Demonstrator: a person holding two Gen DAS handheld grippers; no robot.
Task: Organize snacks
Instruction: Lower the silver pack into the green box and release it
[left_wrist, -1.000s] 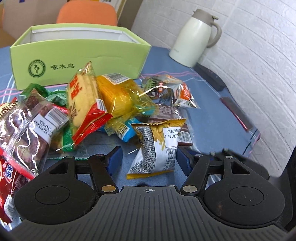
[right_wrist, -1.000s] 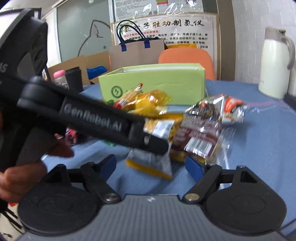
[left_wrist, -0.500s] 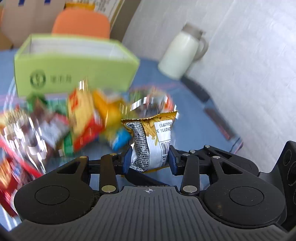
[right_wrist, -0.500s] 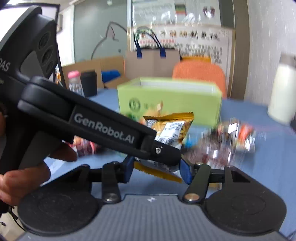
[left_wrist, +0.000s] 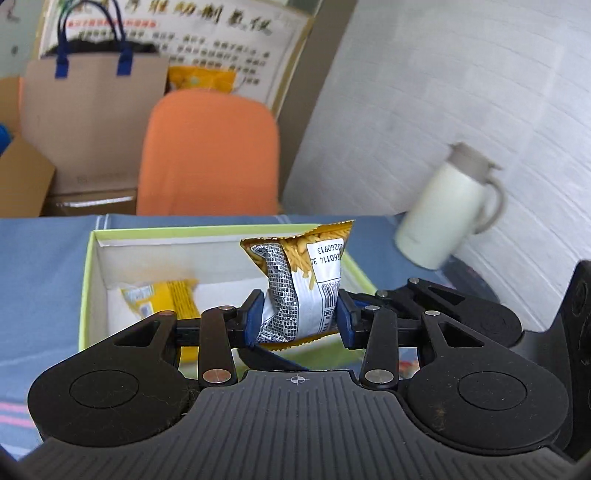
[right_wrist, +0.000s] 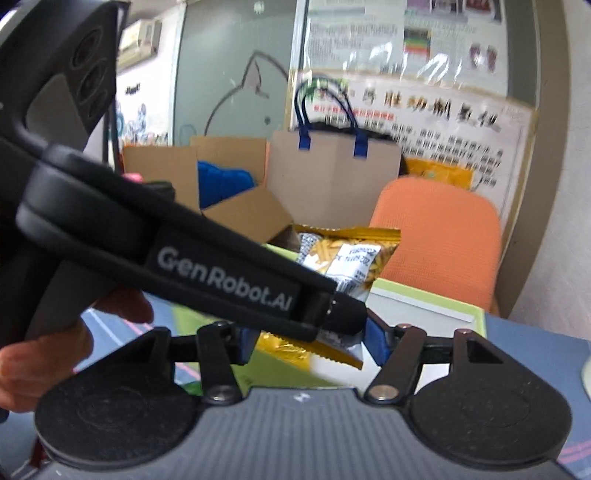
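**Snack packet held above the green box**

While the left tool pinches a yellow and silver snack packet between its blue pads, the packet hangs upright over an open green box on the blue worktop. Another yellow packet lies inside the box. Right tool: its jaws are opening around the same packet's lower end, with the pads' contact hidden.

Orange chair behind bench; cream jug at white wall; brown paper bag, blue handles.
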